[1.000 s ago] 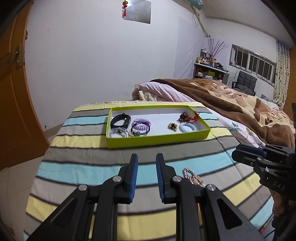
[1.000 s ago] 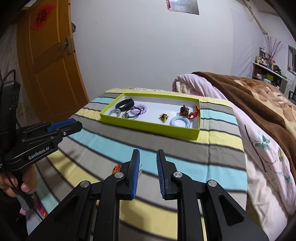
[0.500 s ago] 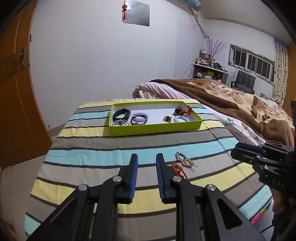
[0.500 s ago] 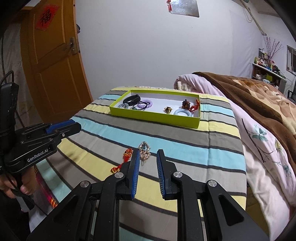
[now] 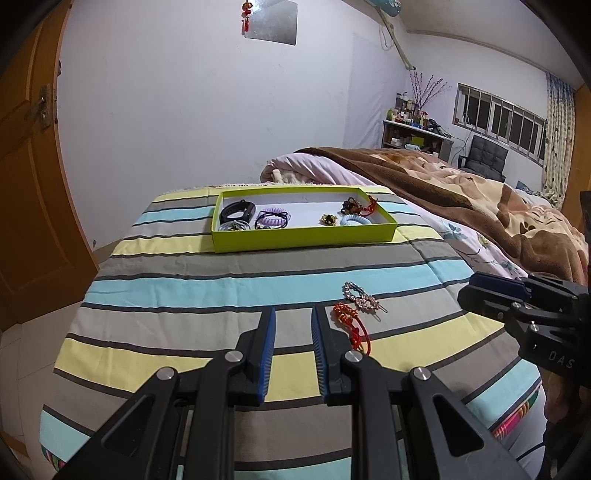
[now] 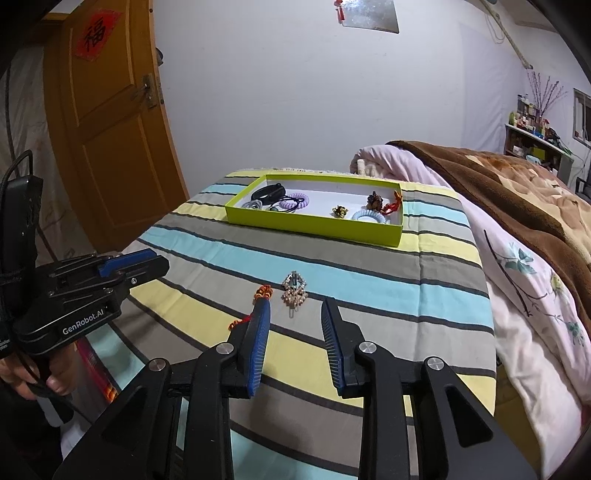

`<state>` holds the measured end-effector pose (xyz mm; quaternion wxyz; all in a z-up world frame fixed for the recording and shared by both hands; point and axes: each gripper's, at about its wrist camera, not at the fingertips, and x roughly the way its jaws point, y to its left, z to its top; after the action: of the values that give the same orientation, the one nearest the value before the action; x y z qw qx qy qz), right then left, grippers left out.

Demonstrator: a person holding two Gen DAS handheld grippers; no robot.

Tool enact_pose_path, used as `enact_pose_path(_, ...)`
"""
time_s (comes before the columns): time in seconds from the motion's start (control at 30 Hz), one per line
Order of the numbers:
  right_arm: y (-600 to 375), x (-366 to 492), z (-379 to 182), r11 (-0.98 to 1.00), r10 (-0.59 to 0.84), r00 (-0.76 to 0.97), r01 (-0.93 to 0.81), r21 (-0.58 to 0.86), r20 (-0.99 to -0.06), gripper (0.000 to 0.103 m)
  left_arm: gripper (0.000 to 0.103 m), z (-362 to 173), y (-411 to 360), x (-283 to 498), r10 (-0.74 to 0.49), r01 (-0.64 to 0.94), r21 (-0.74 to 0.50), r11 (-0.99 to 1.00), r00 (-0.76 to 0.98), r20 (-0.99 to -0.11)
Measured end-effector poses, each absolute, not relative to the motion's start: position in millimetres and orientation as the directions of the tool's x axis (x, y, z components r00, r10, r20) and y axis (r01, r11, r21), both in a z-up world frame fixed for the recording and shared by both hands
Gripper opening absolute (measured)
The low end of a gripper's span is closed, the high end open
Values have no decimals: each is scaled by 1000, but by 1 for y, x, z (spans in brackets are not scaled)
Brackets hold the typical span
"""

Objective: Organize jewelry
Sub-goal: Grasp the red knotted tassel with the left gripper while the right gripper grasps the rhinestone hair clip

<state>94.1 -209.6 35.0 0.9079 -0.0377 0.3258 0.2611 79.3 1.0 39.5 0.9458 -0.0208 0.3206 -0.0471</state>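
A tray (image 5: 303,238) sits on the far part of the striped cloth (image 5: 221,288), holding several small pieces. Nearer the cameras, a hair clip (image 6: 294,290) lies on the cloth, with a knotted cord (image 6: 260,295) just beside it on its left.

"GenRobot.AI" on left hand-held gripper (image 6: 147,267); "DAS" on right hand-held gripper (image 5: 476,295); "福" on door sign (image 6: 96,35).

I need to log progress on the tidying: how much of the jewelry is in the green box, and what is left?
Done: several pieces already lie in the green box. In hand: nothing; the right gripper has its jaws open, lined up toward the rhinestone hair clip. Left: that clip and the red knotted cord, both on the striped cloth. The left gripper is empty.
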Motion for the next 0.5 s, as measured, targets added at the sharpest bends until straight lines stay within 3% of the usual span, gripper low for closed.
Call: enact_pose_path(0.5,-214,106,25,864,443,636,-491,111,-631,30,22,19,-21,93,-162,130,-98,987,741,-652)
